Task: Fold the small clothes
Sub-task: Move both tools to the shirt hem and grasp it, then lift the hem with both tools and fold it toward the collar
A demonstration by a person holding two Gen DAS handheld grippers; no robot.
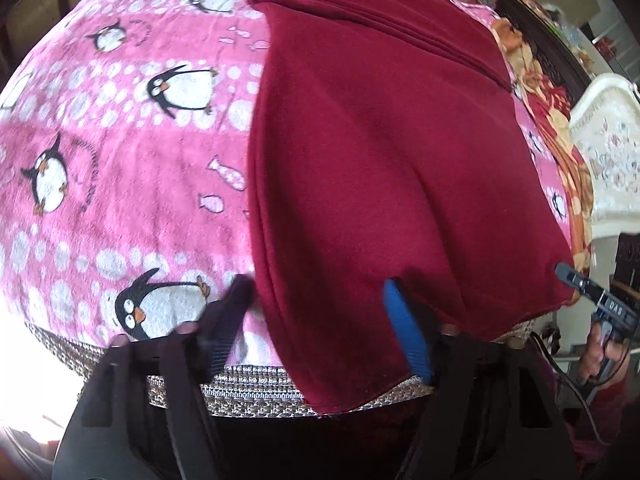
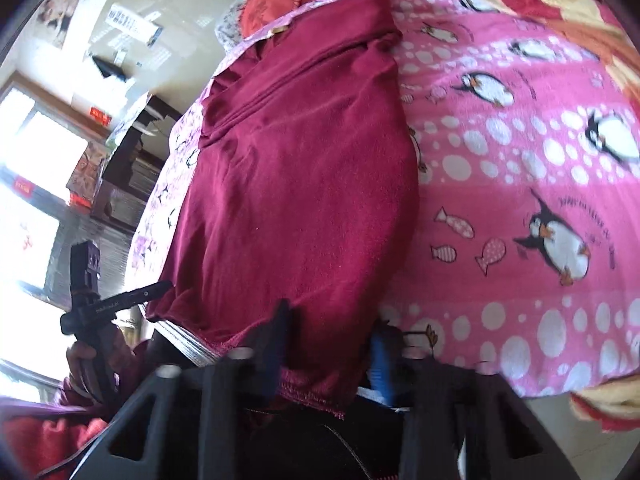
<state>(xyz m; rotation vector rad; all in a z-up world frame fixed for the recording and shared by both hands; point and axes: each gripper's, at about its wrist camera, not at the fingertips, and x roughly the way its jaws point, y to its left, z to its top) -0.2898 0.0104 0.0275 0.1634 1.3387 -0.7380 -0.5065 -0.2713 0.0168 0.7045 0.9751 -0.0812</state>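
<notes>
A dark red garment (image 1: 384, 148) lies lengthwise on a pink penguin blanket (image 1: 120, 160), its near hem hanging over the bed's front edge. My left gripper (image 1: 320, 304) is open, its fingers straddling the garment's near left edge: the blue finger (image 1: 404, 328) is on the cloth, the other on the blanket. In the right wrist view the garment (image 2: 296, 184) runs away from me, and my right gripper (image 2: 328, 344) is open with the near hem lying between its fingers. Each gripper also shows at the side of the other's view.
The blanket (image 2: 520, 200) covers the bed, with a woven trim (image 1: 256, 392) along its front edge. A flowered quilt (image 1: 560, 152) and a white headboard (image 1: 608, 148) lie to the right. Red cushions (image 2: 272, 4) sit at the far end. A window and furniture are at left.
</notes>
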